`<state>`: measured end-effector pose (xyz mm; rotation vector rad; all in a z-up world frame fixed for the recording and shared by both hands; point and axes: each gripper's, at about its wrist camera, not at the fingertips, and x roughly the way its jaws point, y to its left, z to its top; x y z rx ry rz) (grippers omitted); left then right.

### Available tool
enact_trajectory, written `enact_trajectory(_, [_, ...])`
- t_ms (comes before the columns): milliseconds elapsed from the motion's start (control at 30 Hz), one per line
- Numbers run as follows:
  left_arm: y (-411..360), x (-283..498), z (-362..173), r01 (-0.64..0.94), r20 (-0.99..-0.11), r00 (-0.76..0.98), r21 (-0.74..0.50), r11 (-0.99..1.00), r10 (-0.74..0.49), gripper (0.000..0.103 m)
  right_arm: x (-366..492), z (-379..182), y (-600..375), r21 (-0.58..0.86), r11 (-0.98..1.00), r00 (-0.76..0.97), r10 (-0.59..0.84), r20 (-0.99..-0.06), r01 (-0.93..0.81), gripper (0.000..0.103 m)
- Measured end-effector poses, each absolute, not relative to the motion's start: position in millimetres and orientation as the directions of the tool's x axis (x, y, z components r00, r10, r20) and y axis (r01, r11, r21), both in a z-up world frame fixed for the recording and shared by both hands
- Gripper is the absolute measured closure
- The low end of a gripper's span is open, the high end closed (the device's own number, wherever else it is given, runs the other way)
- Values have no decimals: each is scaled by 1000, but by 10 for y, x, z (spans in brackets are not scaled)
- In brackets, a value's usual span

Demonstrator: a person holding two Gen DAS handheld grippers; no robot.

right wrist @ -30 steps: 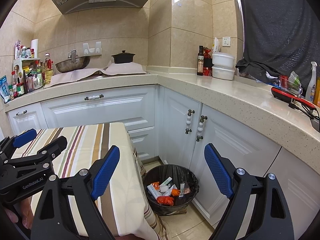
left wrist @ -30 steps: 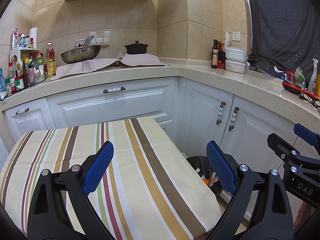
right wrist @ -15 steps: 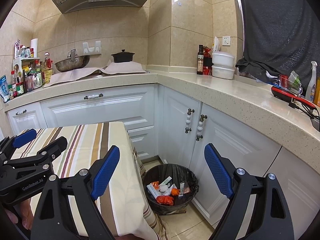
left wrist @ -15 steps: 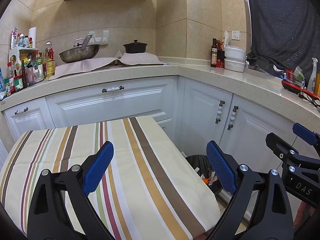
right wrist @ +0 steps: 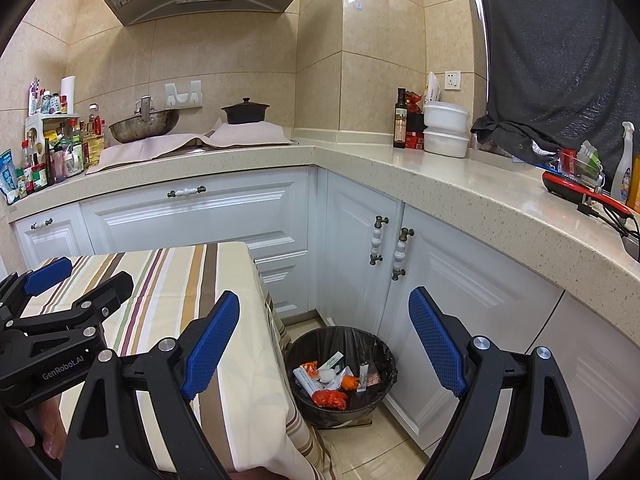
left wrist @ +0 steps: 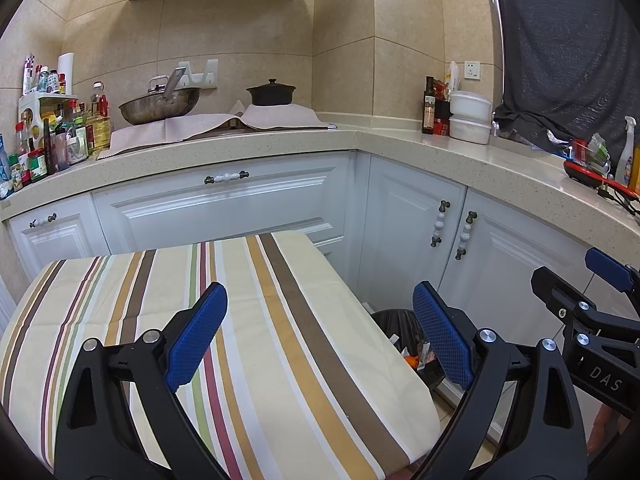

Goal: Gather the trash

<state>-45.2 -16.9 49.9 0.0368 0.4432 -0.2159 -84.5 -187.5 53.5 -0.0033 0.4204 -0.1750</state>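
A round bin with a black liner (right wrist: pixel 340 376) stands on the floor between the table and the white cabinets. It holds red, orange and white wrappers (right wrist: pixel 330 382). Its rim also shows in the left wrist view (left wrist: pixel 400 322), half hidden by the table. My left gripper (left wrist: pixel 320 336) is open and empty above the striped tablecloth (left wrist: pixel 248 344). My right gripper (right wrist: pixel 324 340) is open and empty above the table's right edge and the bin. The left gripper shows at the left of the right wrist view (right wrist: pixel 60 312).
White cabinets (right wrist: pixel 240 216) run under an L-shaped counter (right wrist: pixel 460 184). On it stand a wok (right wrist: pixel 144 128), a black pot (right wrist: pixel 245 114), bottles (right wrist: pixel 60 152), white tubs (right wrist: pixel 445 128) and a red tool (right wrist: pixel 580 194).
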Motion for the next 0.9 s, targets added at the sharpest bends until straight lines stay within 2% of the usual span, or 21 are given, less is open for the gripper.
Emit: enact_trajectory(900, [-153, -432, 462, 216, -438, 877, -13, 976, -200, 10, -832, 523, -1906, -39, 985, 898, -167, -407, 166, 19])
